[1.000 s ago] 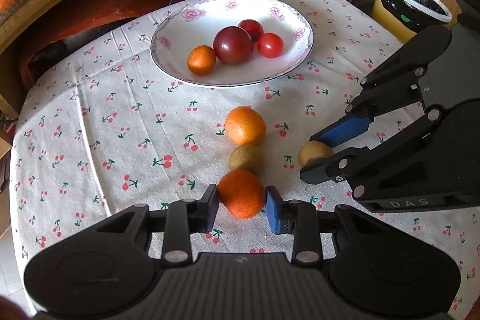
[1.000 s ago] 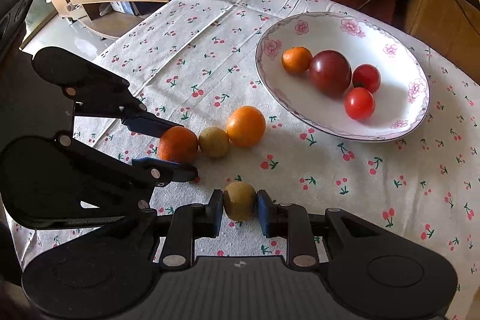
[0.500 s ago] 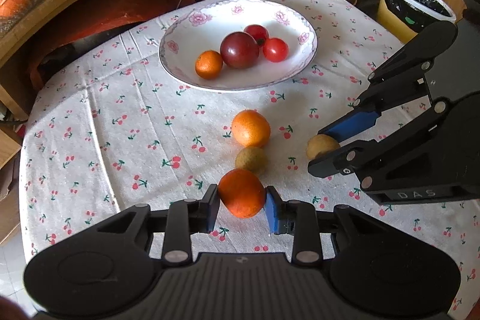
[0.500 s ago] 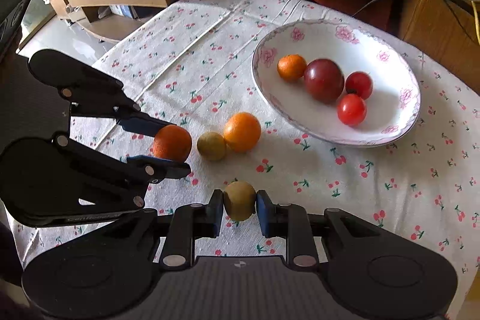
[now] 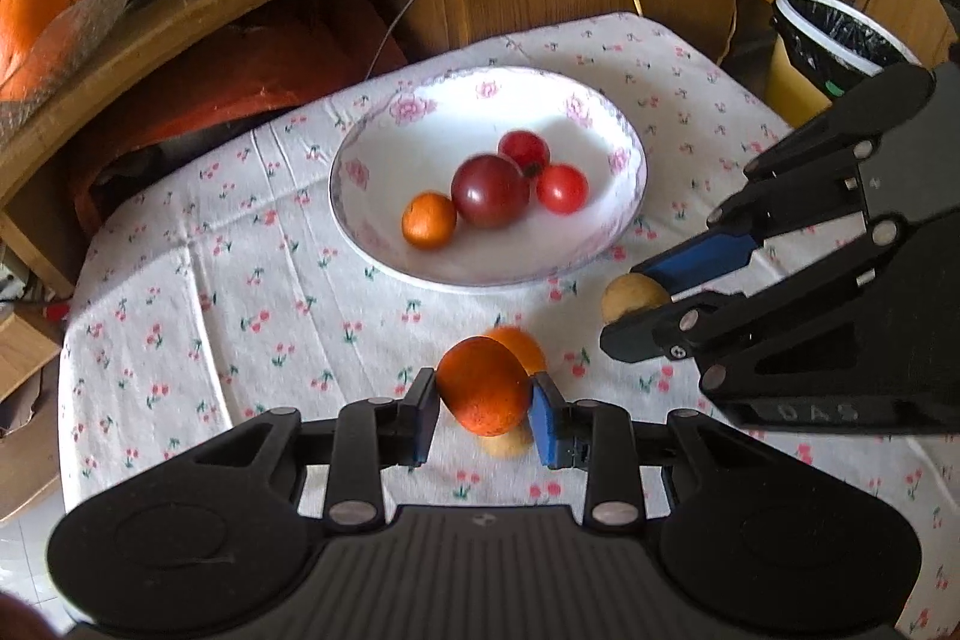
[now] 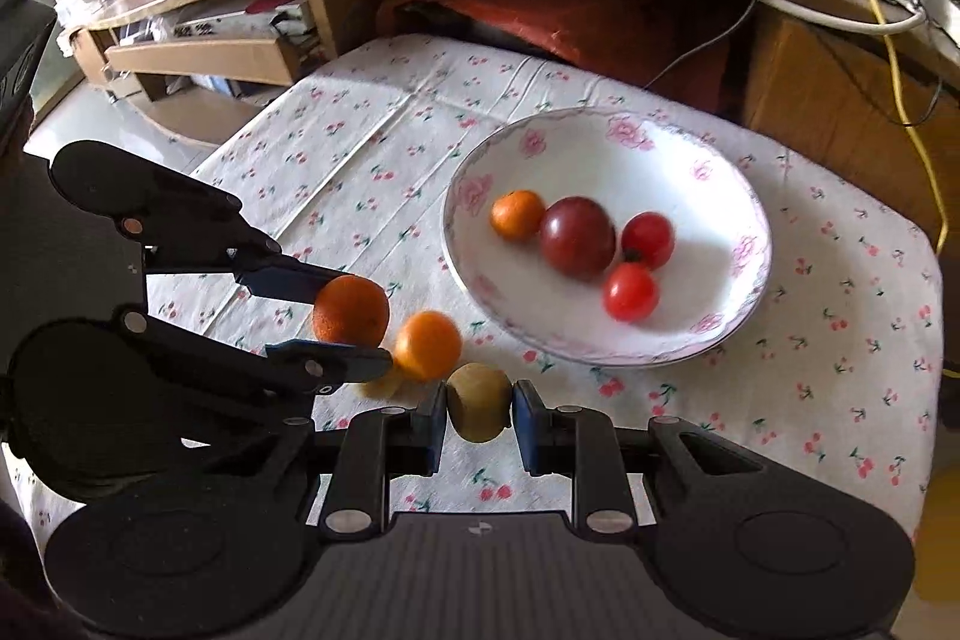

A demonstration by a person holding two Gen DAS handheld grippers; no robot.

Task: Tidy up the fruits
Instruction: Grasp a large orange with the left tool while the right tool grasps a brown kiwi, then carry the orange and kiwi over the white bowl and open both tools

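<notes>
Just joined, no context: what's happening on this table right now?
A person with a handheld gripper in each hand is sorting fruit into the white bowl. The left gripper is shut on an orange; the right gripper is shut on a brownish-green fruit. Both fruits look lifted off the cherry-print tablecloth. The bowl holds a small orange, a dark tomato and two red tomatoes. Another orange and a small fruit remain on the cloth.

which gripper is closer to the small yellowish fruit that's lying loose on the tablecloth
Left. The left gripper, shut on an orange, hangs right over that loose yellowish fruit, partly hiding it. The right gripper holds its own brownish fruit a little off to the side.
</notes>
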